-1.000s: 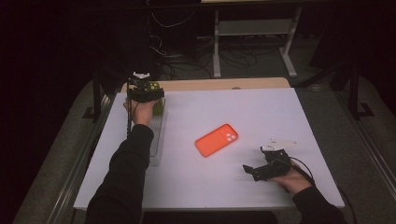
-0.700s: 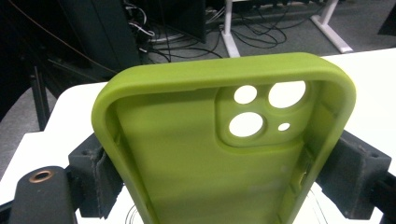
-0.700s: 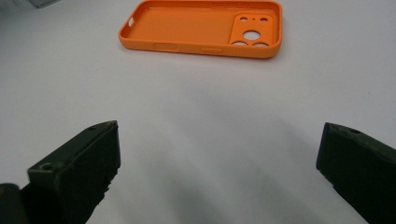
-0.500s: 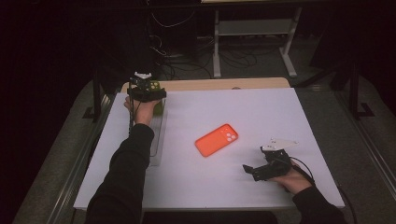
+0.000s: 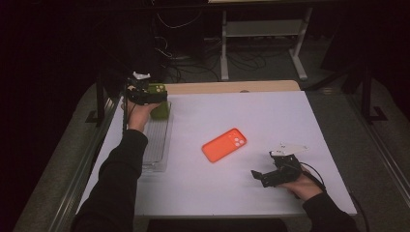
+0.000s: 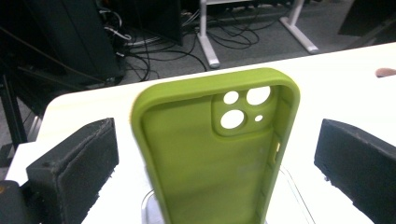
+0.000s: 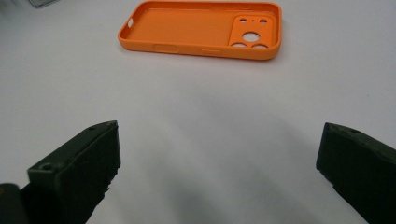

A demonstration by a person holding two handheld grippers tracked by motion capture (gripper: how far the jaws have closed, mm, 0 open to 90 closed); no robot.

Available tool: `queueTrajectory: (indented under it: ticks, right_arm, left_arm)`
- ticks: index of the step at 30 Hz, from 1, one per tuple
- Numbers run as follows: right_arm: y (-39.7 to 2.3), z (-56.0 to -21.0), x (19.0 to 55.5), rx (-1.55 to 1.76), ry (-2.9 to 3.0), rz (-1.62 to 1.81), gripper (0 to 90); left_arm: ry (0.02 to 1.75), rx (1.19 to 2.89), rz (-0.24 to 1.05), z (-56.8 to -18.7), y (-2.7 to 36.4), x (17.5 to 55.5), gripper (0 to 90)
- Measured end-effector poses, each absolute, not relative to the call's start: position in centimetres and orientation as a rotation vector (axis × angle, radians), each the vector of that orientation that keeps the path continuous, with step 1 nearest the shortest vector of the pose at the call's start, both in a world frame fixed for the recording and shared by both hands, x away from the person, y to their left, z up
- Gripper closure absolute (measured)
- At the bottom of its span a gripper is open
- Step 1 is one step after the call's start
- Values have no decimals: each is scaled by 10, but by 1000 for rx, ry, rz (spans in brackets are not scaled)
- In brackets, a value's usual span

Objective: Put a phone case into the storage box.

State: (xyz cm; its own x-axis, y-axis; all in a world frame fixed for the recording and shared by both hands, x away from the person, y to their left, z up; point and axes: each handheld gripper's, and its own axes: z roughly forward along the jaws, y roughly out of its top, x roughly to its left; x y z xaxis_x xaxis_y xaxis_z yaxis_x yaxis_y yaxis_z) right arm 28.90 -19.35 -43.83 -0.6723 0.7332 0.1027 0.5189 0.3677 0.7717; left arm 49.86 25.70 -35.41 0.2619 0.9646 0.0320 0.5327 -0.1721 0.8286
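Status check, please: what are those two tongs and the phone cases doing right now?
Left tongs just opened, green case between, untouched. Right tongs open. Orange case flat, unobstructed.

Green phone case stands upright at table's far-left corner, in far end of a clear tray, open inner side w/ camera cutouts at top, free betw. wide-open jaws. Orange phone case lies flat mid-table, hollow side up, angled, untouched.

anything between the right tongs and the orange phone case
No. In the right gripper view, bare white table runs from the open right tongs to the orange phone case, which lies flat.
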Motion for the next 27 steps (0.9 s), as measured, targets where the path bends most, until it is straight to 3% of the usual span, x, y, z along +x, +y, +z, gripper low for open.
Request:
queueTrajectory:
  ticks: [12, 27]
  right_arm:
    - [-192, -437, 291, 1129, 2367, 1188, 0]
    - [-192, -436, 292, 1128, 2370, 1204, 0]
  left_arm:
    - [1199, 1929, 600, -333, 264, 448, 0]
    - [894, 2013, 379, -331, 207, 393, 0]
